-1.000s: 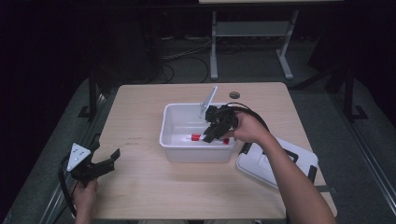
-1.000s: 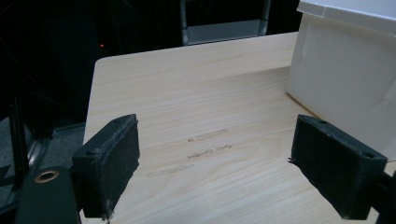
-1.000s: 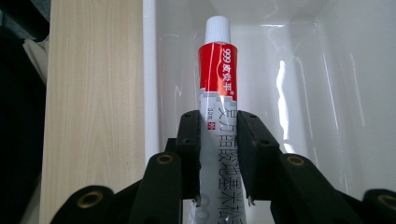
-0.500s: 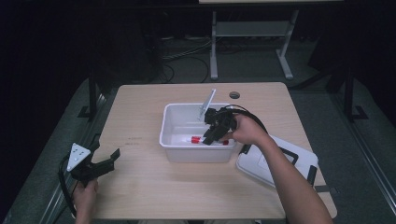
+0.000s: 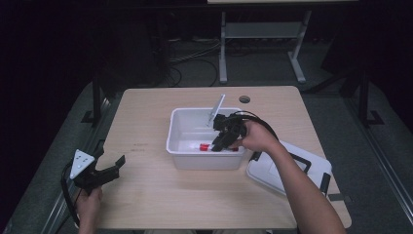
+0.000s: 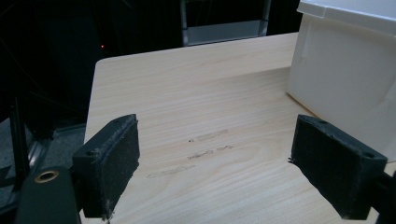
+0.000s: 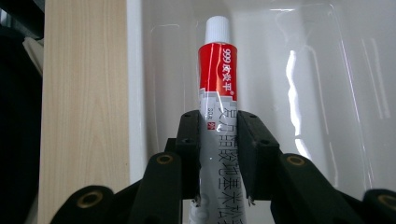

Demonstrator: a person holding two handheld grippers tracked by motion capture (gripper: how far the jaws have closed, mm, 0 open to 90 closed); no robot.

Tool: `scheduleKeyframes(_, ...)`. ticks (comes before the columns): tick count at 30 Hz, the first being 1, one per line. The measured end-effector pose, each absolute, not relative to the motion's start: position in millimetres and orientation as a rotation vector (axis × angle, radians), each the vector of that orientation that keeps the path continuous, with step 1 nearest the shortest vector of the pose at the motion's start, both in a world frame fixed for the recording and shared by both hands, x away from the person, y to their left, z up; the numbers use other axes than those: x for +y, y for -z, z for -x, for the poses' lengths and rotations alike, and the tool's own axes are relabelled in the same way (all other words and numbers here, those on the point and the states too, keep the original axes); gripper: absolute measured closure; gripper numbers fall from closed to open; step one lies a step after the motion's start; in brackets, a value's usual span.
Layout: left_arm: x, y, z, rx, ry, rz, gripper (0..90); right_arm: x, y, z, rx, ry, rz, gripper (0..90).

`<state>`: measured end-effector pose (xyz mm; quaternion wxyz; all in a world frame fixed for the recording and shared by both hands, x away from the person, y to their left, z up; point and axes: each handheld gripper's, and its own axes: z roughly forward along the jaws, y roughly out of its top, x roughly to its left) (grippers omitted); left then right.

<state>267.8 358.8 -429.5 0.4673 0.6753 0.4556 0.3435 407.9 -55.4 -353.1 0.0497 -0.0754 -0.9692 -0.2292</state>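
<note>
Right gripper [image 7: 218, 140]: fingers [image 7: 189, 140] closed narrow on a tube [image 7: 217, 93], pads pressing its grey printed body from both sides. Tube has a red band and white cap; cap end points away from the gripper, over the floor of the white bin [image 5: 187, 158]. In the high view the right gripper [image 5: 221, 141] dips into the bin's right half, the tube's red part [image 5: 204, 146] near the bin's front wall.

Left gripper [image 6: 229, 163]: fingers [image 6: 109, 163] spread wide, nothing between them, bare wood beneath. In the high view it [image 5: 109, 170] sits low over the tabletop [image 5: 146, 112] by the front left corner, well apart from the bin.

Bin stands about mid-tabletop. White lid [image 5: 272, 170] with black latches lies flat just beside the bin's right front corner, overhanging the right edge.
</note>
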Motion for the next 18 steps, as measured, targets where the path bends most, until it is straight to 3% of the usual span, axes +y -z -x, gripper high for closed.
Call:
scheduleKeyframes(7,359.3,429.6,-267.8,1.119,-0.841,-1.653,14.7,-56.6,354.3,-409.9,-2.948,0.7,0.243,70.7)
scheduleKeyframes(11,358.7,429.2,-267.6,1.118,-0.842,-1.652,14.7,-57.1,355.9,-412.0,-2.928,0.711,0.294,60.0)
scheduleKeyframes(18,357.6,429.4,-267.9,1.116,-0.841,-1.66,14.7,-61.1,350.2,-412.0,-2.943,0.727,0.316,59.1)
